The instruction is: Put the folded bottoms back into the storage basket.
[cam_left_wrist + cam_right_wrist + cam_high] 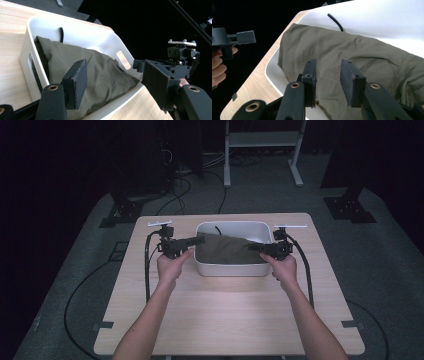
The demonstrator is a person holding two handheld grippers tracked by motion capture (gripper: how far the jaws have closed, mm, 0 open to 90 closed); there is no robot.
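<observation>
The olive cloth (227, 249) is lying folded inside the white bin (231, 269) on the table (225, 320). The left gripper (120, 82) is hovering wide open, holding nothing. The right gripper (328, 82) is standing narrowly open above the fabric, apparently positioning to pinch it.

Olive cloth (352, 55) cut off at right; bin (82, 35) partly hidden.

Light wooden table (225, 320) with rounded corners, standing on grey floor (380, 270). White tub (231, 268) sits directly on it, centred at the far edge. Black tape tabs (350, 324) at near corners.
</observation>
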